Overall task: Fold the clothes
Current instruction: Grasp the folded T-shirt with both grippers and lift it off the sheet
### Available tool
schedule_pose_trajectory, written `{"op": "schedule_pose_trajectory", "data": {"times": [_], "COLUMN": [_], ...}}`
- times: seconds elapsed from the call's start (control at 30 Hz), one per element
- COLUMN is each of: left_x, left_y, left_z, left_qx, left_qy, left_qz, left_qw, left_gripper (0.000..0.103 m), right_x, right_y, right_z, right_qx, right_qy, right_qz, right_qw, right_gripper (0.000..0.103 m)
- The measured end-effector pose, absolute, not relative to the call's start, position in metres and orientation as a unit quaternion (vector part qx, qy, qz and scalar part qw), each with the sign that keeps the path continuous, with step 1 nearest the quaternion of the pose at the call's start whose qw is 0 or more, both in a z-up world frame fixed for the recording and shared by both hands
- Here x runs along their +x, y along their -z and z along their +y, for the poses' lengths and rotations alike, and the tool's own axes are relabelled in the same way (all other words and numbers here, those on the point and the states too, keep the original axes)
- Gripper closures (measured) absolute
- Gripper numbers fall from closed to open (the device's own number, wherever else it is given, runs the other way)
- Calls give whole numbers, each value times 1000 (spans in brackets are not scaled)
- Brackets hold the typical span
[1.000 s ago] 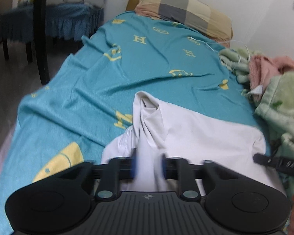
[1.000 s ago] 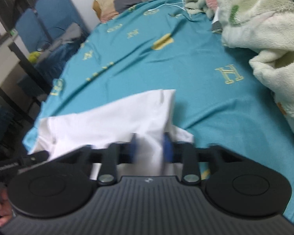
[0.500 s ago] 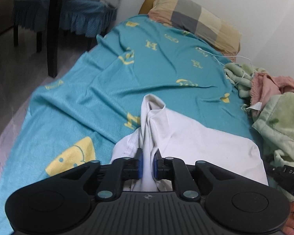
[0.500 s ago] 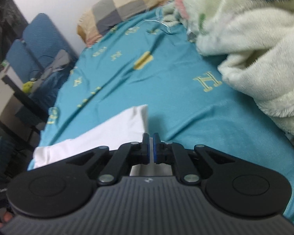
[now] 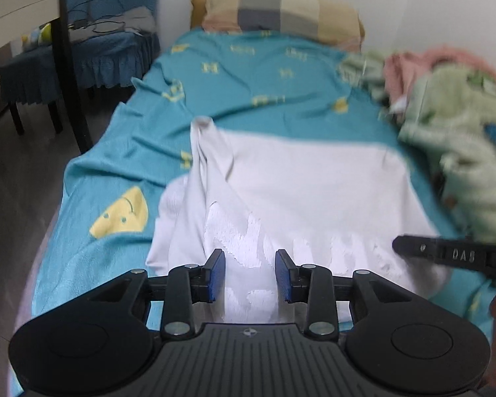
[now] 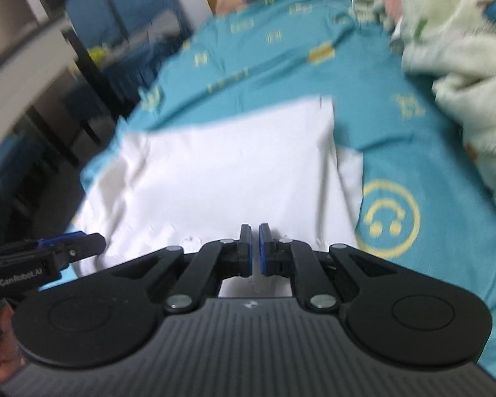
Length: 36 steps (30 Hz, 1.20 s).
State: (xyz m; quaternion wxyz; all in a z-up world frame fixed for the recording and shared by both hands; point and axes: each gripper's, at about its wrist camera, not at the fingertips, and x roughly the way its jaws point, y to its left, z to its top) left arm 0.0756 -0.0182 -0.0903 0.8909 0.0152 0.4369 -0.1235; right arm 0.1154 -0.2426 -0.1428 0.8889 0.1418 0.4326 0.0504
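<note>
A white garment (image 5: 301,192) lies folded over on the teal bed sheet (image 5: 241,79); it also shows in the right wrist view (image 6: 221,178). My left gripper (image 5: 250,273) is open above the garment's near edge, holding nothing. My right gripper (image 6: 254,248) has its jaws nearly together above the garment's near edge, and no cloth shows between them. The right gripper's body shows at the right of the left wrist view (image 5: 446,254); the left gripper shows at the left of the right wrist view (image 6: 49,251).
A checked pillow (image 5: 281,10) lies at the bed's head. A pile of fluffy green and pink blankets (image 5: 453,106) lines the bed's right side. A blue-covered chair (image 5: 82,53) and a dark table leg (image 5: 72,76) stand left of the bed.
My left gripper opened and let go of the white garment, which now lies flatter. Both grippers pulled back and up. The right gripper stayed shut.
</note>
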Motion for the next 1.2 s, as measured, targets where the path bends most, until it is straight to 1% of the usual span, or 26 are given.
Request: {"op": "schedule_pose_trajectory", "data": {"times": [0.13,0.2,0.27,0.3,0.37,0.4,0.43,0.63,0.73,0.83,0.9,0.97,1.0,1.07,1.1,1.17,1.2], "left_x": [71,68,63,61,56,55,55,76,81,83,83,81,80,78,77,76,76], "left_y": [87,82,77,76,73,74,76,119,143,161,165,168,170,169,167,159,154], "left_z": [-13,-9,-5,-3,1,3,5,26,40,54,62,68,70,71,69,66,65], "left_qx": [1,-19,-49,-67,-103,-123,-142,-291,-371,-440,-467,-484,-490,-487,-482,-473,-469], "left_qy": [124,127,130,133,138,139,140,115,96,66,51,36,32,30,31,39,45], "left_qz": [438,443,452,458,470,475,482,541,551,537,518,507,504,498,493,480,473], "left_qw": [891,887,881,877,866,860,853,780,741,717,715,712,710,717,724,738,744], "left_gripper": [64,58,47,43,27,24,22,22,22,25,31,44,45,57,59,68,70], "right_x": [117,116,114,114,114,114,114,117,117,118,118,118,118,117,115,110,107], "right_y": [153,152,151,150,150,150,150,149,149,148,148,148,147,145,142,133,127], "right_z": [-245,-247,-248,-248,-247,-247,-247,-247,-248,-249,-249,-249,-250,-253,-257,-264,-267], "right_qx": [154,159,160,159,158,158,157,160,165,166,167,169,171,182,196,232,254], "right_qy": [-50,-48,-47,-47,-46,-46,-46,-44,-43,-43,-43,-42,-41,-38,-37,-42,-49], "right_qz": [448,447,446,446,447,447,448,450,450,451,450,450,449,444,437,419,408], "right_qw": [879,879,879,879,879,879,879,878,876,876,876,876,876,877,877,877,876], "right_gripper": [96,96,96,96,96,96,96,96,95,95,95,95,95,95,95,95,95]}}
